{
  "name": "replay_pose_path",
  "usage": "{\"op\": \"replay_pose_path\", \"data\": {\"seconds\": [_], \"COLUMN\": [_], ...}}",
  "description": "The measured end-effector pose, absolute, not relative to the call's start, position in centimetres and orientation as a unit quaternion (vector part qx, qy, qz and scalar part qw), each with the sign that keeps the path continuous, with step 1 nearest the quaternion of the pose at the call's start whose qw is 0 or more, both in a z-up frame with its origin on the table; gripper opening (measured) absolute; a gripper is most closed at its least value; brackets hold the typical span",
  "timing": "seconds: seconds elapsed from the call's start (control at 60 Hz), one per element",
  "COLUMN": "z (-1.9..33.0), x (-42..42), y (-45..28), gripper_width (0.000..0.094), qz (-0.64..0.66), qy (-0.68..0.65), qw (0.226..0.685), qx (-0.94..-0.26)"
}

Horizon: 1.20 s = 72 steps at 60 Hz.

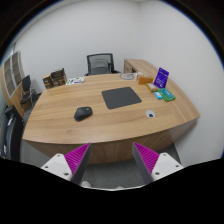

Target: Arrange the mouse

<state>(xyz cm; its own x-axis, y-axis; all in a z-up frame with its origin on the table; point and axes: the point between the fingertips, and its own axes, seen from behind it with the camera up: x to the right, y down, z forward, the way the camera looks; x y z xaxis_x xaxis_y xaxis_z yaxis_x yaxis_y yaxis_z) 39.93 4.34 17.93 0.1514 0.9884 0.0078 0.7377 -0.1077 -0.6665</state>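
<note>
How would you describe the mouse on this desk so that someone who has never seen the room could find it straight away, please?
Start at the big curved wooden desk and find the dark grey mouse pad lying flat near its middle. The mouse sits on bare wood just beside that pad, on the side towards the shelves. It is the only small, rounded black lump there.

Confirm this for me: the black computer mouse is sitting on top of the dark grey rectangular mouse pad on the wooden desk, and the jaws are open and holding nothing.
Not quite. The gripper view shows the black computer mouse lying on the bare wooden desk beside the dark grey rectangular mouse pad, apart from it, not on top. The rest holds: the gripper has open jaws holding nothing.
</note>
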Motion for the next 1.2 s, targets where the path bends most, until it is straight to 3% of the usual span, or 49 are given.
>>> {"op": "replay_pose_path", "data": {"seconds": [0.467,1.2], "z": [14.5,5.4], "x": [36.9,24.2], "y": [-1.5,-10.2], "gripper_width": [0.0860,0.0856], "qz": [0.250,0.266], "qy": [-0.634,-0.653], "qw": [0.257,0.264], "qx": [-0.686,-0.658]}}
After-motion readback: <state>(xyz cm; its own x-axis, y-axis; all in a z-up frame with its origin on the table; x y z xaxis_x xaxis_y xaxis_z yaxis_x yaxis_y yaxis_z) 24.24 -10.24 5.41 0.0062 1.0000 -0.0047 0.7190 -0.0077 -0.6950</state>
